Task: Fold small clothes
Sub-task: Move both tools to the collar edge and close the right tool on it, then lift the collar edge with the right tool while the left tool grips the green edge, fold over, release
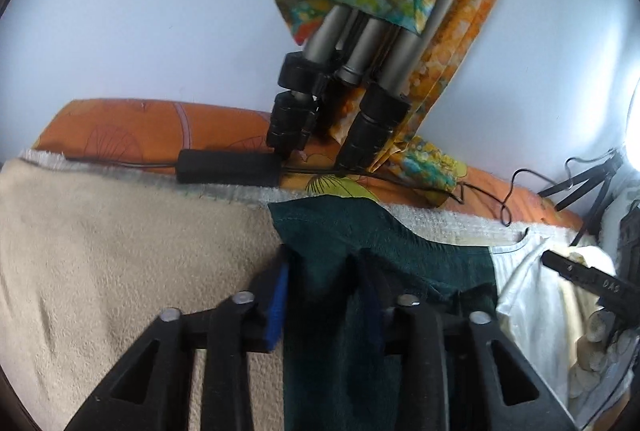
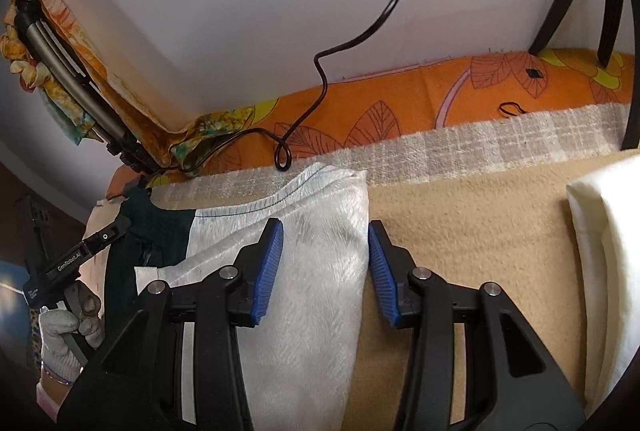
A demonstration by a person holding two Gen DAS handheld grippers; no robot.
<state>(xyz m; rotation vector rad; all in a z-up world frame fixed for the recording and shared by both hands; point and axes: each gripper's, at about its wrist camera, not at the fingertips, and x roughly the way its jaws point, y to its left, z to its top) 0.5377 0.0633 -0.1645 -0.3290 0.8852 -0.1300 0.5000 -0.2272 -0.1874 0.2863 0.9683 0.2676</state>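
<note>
The left gripper (image 1: pixel 320 295) is clamped on the dark green crinkled fabric panel (image 1: pixel 380 251) of a small garment. The right gripper (image 2: pixel 326 267) stands unclenched, its blue ribbed pads (image 2: pixel 268 267) either side of the garment's white satin panel (image 2: pixel 312 271) without pressing it. The garment lies on a beige fleece blanket (image 2: pixel 460 231); open blanket lies to the right. Beyond runs an orange leaf-print cushion (image 2: pixel 400 103), with a folded grey tripod (image 1: pixel 360 79) against the wall.
</note>
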